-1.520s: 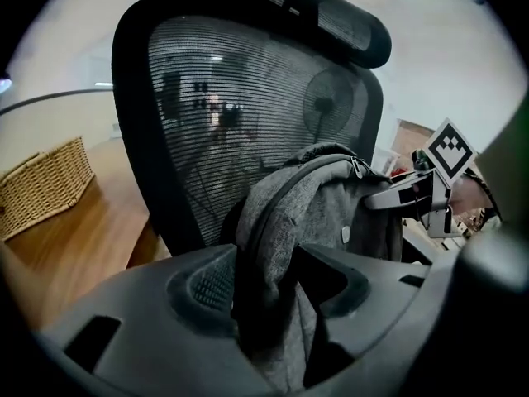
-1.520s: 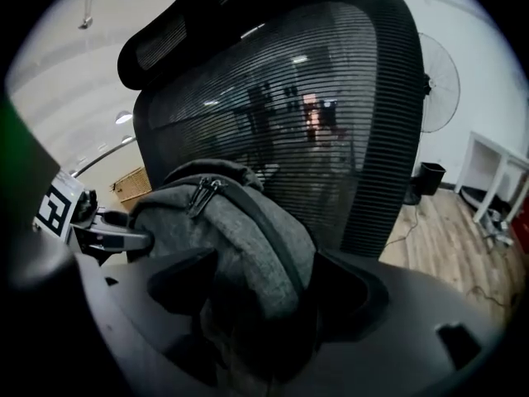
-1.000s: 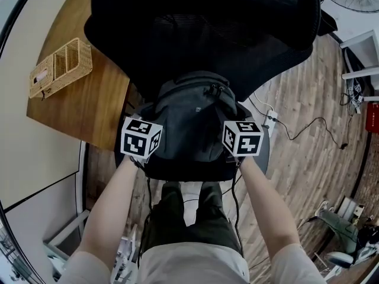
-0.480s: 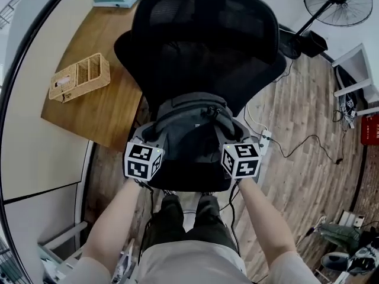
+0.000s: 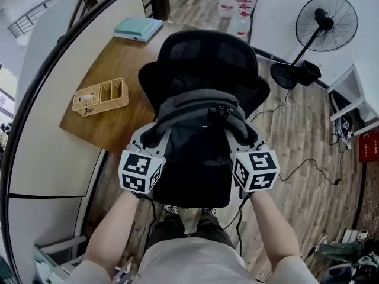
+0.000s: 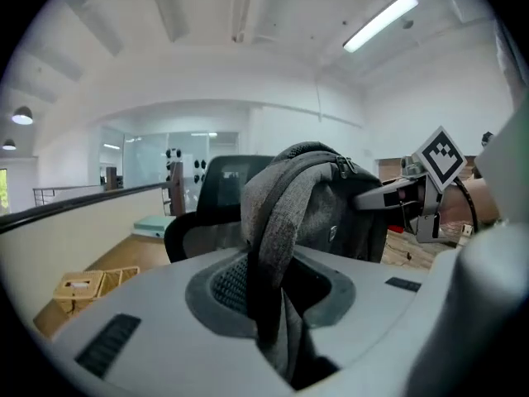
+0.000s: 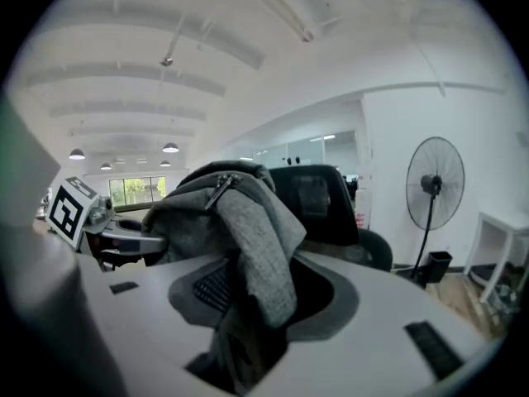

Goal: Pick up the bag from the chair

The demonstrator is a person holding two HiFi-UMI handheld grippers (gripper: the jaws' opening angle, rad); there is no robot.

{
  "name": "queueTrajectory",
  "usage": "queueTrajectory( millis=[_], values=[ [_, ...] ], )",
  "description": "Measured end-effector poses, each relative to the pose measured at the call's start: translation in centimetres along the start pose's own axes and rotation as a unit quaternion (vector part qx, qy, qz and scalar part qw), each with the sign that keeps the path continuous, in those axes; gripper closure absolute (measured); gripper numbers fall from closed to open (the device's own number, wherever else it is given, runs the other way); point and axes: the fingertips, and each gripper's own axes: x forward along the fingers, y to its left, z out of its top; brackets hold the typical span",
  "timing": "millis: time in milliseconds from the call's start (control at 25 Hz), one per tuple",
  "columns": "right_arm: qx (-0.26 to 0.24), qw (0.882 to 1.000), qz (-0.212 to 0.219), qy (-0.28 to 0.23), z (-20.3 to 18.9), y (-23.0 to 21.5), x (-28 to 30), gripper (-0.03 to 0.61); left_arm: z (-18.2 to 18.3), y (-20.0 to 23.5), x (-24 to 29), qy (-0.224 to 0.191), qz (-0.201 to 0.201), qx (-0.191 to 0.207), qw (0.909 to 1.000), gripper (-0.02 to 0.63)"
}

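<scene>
The left gripper (image 5: 153, 139) and the right gripper (image 5: 241, 139) each had the jaws closed narrowly on a grey strap of the bag (image 5: 198, 126), one at each side (in both gripper views the cloth was pinched between the pads and hung down through the gap). I think the grip at two sides was chosen to share the weight and to stop the bag from tipping or swinging.

The bag hung between the two grippers, in front of the back of the chair (image 5: 204, 58) and over its black seat. I judged that it was clear of the seat, though the head view did not show the gap plainly.

The bag was a dark grey backpack of soft woven cloth, with lighter grey straps running from its top toward each gripper. A zipper with a small metal pull crossed the top. It had a rounded shape, so it seemed partly filled, and the straps folded easily where the jaws pressed them.
</scene>
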Motion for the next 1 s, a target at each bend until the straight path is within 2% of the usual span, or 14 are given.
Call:
queueTrajectory(
  millis=[280, 560, 680, 800, 1000],
  values=[
    [-0.032, 0.996, -0.006, -0.078, 9.0, 1.9, -5.9, 0.408, 9.2, -0.8, -5.6, -0.081, 0.003, 0.05, 0.9954, 0.535],
    [-0.054, 0.989, -0.011, -0.139, 13.4, 3.6, -11.3, 0.407, 14.3, -2.8, -11.1, -0.153, 0.019, 0.097, 0.9833, 0.535],
    [-0.059, 0.986, -0.01, -0.154, 14.2, 4.5, -13.1, 0.407, 15.1, -3.6, -13.0, -0.172, 0.025, 0.096, 0.9801, 0.534],
    [-0.059, 0.986, -0.008, -0.154, 13.9, 5.2, -14.3, 0.407, 14.8, -4.1, -14.2, -0.174, 0.03, 0.091, 0.9801, 0.531],
    [-0.053, 0.99, -0.003, -0.13, 11.2, 6.2, -14.7, 0.405, 12.0, -4.8, -15.2, -0.158, 0.032, 0.083, 0.9834, 0.531]
  ],
)
